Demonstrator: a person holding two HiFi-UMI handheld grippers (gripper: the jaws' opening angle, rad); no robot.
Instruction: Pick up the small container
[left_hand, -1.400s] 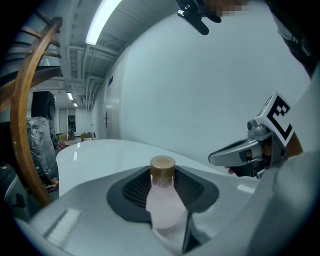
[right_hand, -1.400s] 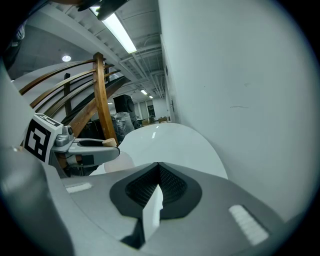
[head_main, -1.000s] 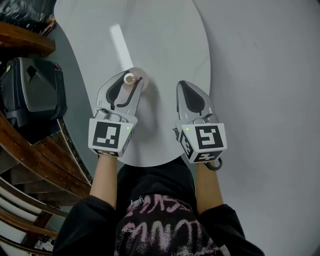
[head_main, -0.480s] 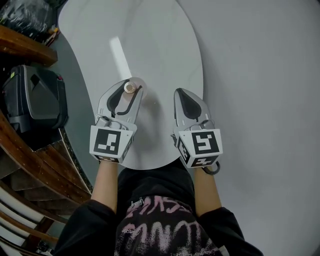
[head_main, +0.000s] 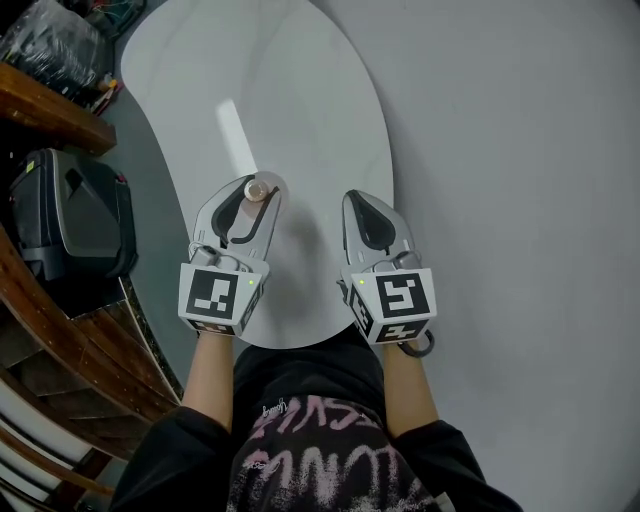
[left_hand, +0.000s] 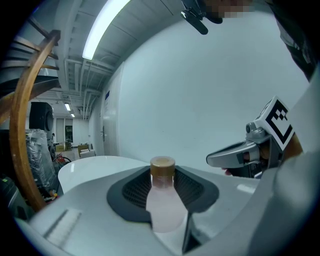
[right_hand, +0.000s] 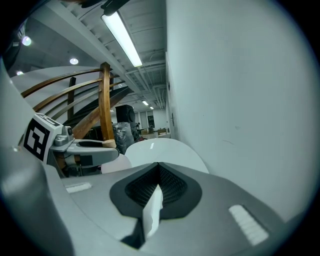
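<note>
2 jaws of the left gripper (head_main: 257, 191) are pinched on the bottle (left_hand: 163, 200), on its body below the brown cap (left_hand: 162, 166), so that it is held upright, ready for lifting. Whether its base is clear of the table (head_main: 290, 110) cannot be told. It is seen left of centre in the head view. The right gripper (head_main: 360, 198), just beside, is pressed together on nothing and judged idle. Nothing can be made out through the bottle's pale, cloudy wall.

bright even indoor light — ceiling strip light (left_hand: 102, 30) overhead, glare streak on white table (head_main: 300, 90), fisheye-bent edges, dark corners
</note>
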